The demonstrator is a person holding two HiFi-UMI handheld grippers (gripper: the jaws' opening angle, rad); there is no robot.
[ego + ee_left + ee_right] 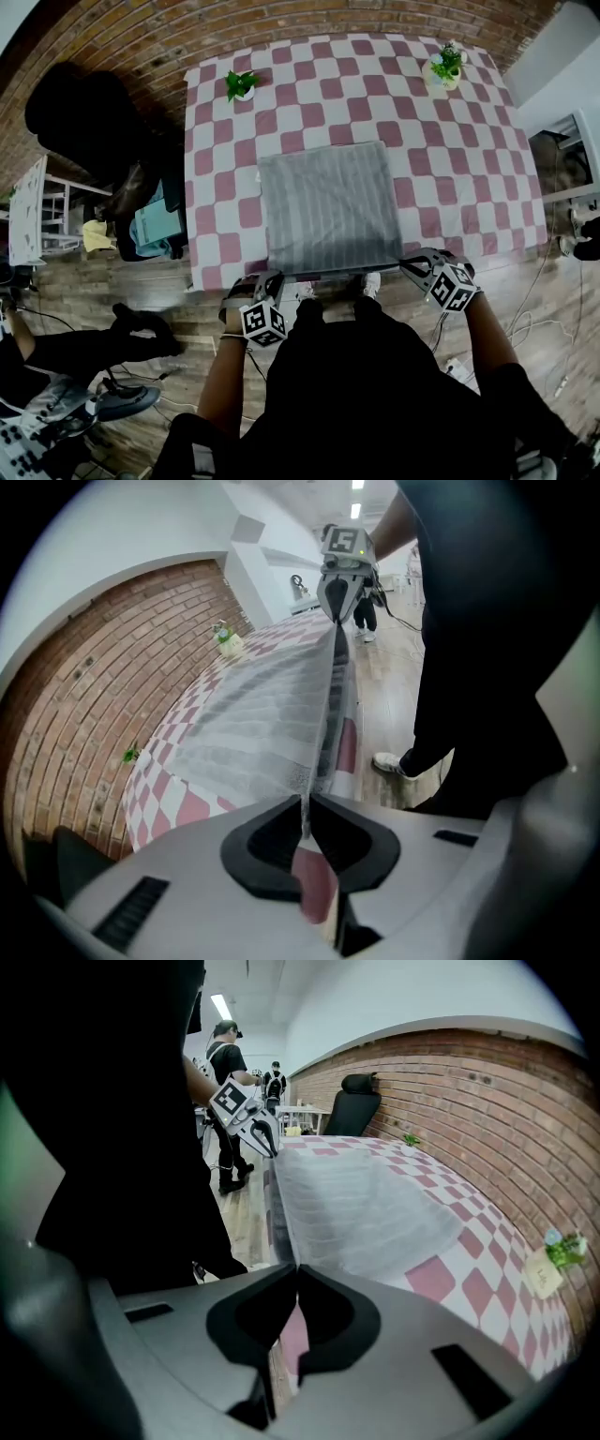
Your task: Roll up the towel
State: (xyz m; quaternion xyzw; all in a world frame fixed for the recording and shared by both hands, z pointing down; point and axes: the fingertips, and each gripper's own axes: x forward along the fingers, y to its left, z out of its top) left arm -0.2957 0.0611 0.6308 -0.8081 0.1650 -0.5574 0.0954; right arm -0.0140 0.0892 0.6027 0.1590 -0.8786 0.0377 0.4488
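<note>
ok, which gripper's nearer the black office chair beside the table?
Left. The left gripper pinches the towel's near corner on the black chair's side. The right gripper holds the opposite near corner, farther away.

Left gripper [270,277] and right gripper [408,265] hide towel [328,206] corners.

1. No word, number, brand name or sign can be read in any of the views.
2. The white cube [263,322] on the left gripper [266,278] and the white cube [452,288] on the right gripper [413,267] carry only black-and-white square marker patterns. These hold no letters or digits.
</note>
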